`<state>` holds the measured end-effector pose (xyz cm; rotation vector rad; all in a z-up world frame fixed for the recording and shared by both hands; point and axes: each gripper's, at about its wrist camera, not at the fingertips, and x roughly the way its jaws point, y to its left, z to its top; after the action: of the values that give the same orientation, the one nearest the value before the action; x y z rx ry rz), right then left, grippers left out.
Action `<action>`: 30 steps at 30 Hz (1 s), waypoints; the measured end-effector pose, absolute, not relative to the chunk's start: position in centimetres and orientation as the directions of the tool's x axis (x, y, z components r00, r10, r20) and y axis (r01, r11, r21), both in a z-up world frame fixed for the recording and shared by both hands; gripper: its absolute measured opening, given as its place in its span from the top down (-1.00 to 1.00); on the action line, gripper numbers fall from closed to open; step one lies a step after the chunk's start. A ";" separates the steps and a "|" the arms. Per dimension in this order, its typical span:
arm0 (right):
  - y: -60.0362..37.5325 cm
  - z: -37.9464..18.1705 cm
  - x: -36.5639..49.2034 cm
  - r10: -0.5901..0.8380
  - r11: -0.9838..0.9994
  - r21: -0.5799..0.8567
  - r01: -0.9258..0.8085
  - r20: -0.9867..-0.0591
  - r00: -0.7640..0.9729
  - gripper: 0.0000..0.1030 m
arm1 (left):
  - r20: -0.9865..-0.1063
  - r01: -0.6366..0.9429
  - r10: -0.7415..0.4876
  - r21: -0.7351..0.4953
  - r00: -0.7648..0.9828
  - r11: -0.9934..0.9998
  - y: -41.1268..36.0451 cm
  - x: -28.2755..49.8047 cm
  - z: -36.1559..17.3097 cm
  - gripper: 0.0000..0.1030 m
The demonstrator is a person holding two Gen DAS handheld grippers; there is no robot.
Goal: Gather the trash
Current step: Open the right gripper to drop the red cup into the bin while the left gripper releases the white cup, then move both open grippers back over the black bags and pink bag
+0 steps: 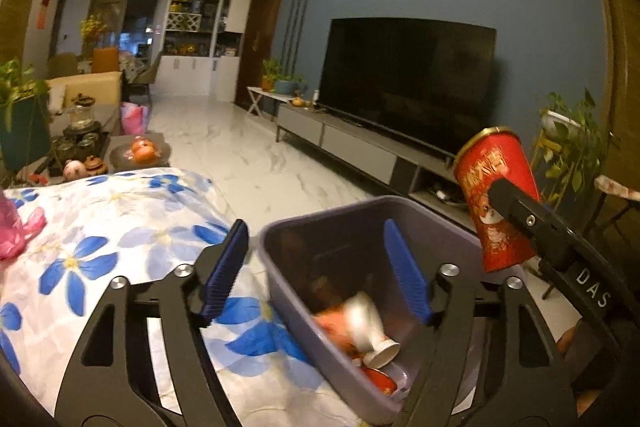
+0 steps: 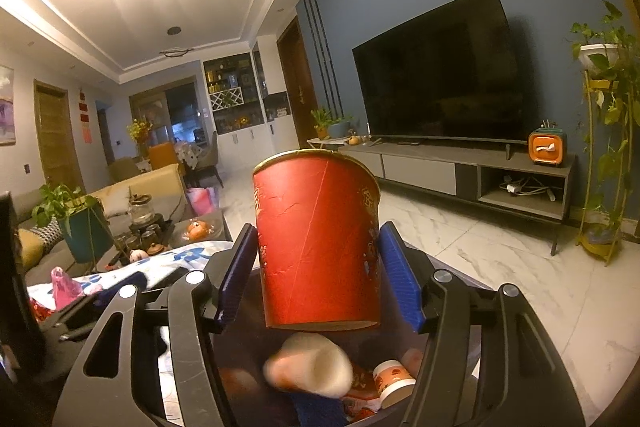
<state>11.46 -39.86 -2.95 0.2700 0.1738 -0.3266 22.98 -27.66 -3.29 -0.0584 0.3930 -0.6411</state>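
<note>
Hovering right over the grey bin (image 1: 332,311), the left gripper (image 1: 316,273) had its jaws spread wide with nothing between them, one blue pad over the flowered cloth (image 1: 120,251) and the other over the bin's inside. Down in the bin there was already a white cup (image 1: 370,327) lying on its side, blurred, plus some orange wrappers I couldn't make out properly.

The right gripper (image 2: 318,269) was the one doing the work. A red paper cup (image 2: 316,243) sat upright between its jaws, a bit tilted, directly above the bin (image 2: 460,277). From the wrist view there looked to be a sliver of gap on the left side of the cup while the right pad seemed against the wall, so honestly I couldn't tell if it was pinched or already let go.

About the cup itself: it looked like thin rolled paperboard with a gold rim, so very light and empty, I'd guess. The wall showed creases and scuffs, which tells me it dents easily under a hard squeeze. Best place to hold it would be mid-wall across the width, gently, or nearer the rim where the rolled lip stiffens it. It shouldn't be slippery against those ribbed pads.

Also on the surface: a pink plastic bag (image 1: 16,231) at the far left edge, well apart from the bin.
</note>
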 end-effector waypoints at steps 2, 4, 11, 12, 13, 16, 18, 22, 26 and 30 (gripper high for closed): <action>-39.8 -2.9 11.4 -0.281 0.914 0.241 0.326 -0.203 0.938 -0.43 | -0.330 0.550 -0.576 -0.178 0.748 0.816 -26.5 22.9 -3.2 -0.47; -39.6 -2.7 11.2 -0.284 0.916 0.235 0.325 -0.191 0.940 -0.44 | -0.326 0.523 -0.556 -0.192 0.764 0.831 -25.2 22.6 -3.2 -0.50; -38.0 -2.2 10.4 -0.277 0.930 0.195 0.312 -0.185 0.943 -0.44 | -0.326 0.422 -0.457 -0.175 0.828 0.890 -20.9 21.1 -2.7 -0.55; -37.7 -2.1 10.2 -0.277 0.933 0.183 0.311 -0.187 0.942 -0.44 | -0.323 0.406 -0.437 -0.163 0.839 0.899 -20.3 20.7 -2.6 -0.57; -37.4 -2.2 10.0 -0.277 0.935 0.174 0.309 -0.187 0.943 -0.44 | -0.322 0.389 -0.418 -0.154 0.849 0.908 -19.6 20.3 -2.5 -0.58; -36.3 -2.3 9.4 -0.271 0.940 0.161 0.301 -0.188 0.944 -0.46 | -0.316 0.348 -0.375 -0.141 0.871 0.927 -17.7 19.3 -2.2 -0.62; -35.7 -2.4 9.0 -0.265 0.941 0.163 0.297 -0.190 0.945 -0.47 | -0.319 0.311 -0.337 -0.130 0.886 0.941 -16.4 18.6 -2.1 -0.62; -34.2 -2.3 8.2 -0.257 0.942 0.170 0.290 -0.192 0.947 -0.56 | -0.317 0.240 -0.266 -0.121 0.910 0.963 -13.4 17.4 -1.9 -0.62; -32.5 -2.5 7.9 -0.223 0.948 0.184 0.260 -0.201 0.954 -0.65 | -0.323 0.167 -0.191 -0.101 0.927 0.981 -10.2 16.3 -2.2 -0.62; -30.5 -2.4 8.1 -0.183 0.958 0.183 0.221 -0.207 0.961 -0.66 | -0.326 0.082 -0.101 -0.074 0.940 0.994 -7.0 15.3 -2.6 -0.62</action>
<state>8.08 -30.51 -2.44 0.2066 0.1902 -0.2062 15.27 -7.04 -2.55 -0.0593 0.3354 -0.0934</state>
